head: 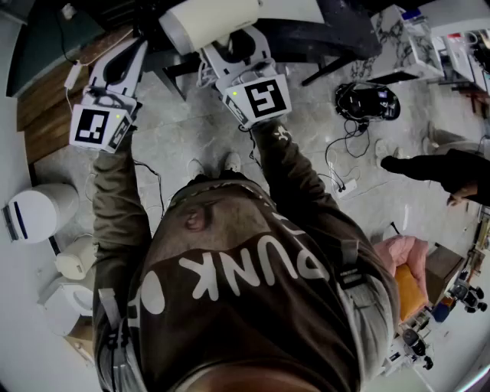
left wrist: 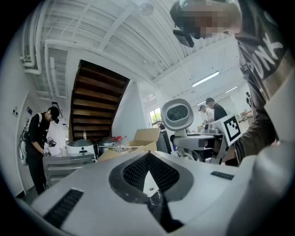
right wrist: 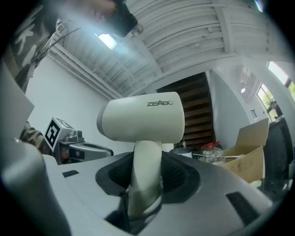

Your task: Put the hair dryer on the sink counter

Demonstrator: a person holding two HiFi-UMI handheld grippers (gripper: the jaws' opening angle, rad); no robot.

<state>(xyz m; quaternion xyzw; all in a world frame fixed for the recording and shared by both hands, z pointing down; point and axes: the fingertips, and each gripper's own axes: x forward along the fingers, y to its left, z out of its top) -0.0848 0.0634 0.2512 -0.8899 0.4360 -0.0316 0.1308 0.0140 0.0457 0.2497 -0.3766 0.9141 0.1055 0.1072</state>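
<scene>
A cream hair dryer (right wrist: 143, 122) stands upright with its handle clamped between the dark pads of my right gripper (right wrist: 145, 182). The head view shows the dryer (head: 230, 19) at the top, just beyond the right gripper (head: 233, 57). The left gripper view looks into the dryer's (left wrist: 179, 114) round end, with the right gripper's marker cube (left wrist: 232, 129) beside it. My left gripper (left wrist: 148, 174) is shut, its pads meeting with nothing between them. In the head view it (head: 122, 61) is held up to the left of the dryer, apart from it. No sink counter is in view.
On the marble floor lie a black device (head: 366, 101) and cables (head: 341, 164). White round appliances (head: 38, 210) stand at the left. Another person's arm (head: 444, 168) reaches in from the right. A person (left wrist: 39, 138) stands at a metal counter near a wooden staircase (left wrist: 99, 106). A cardboard box (right wrist: 251, 147) sits nearby.
</scene>
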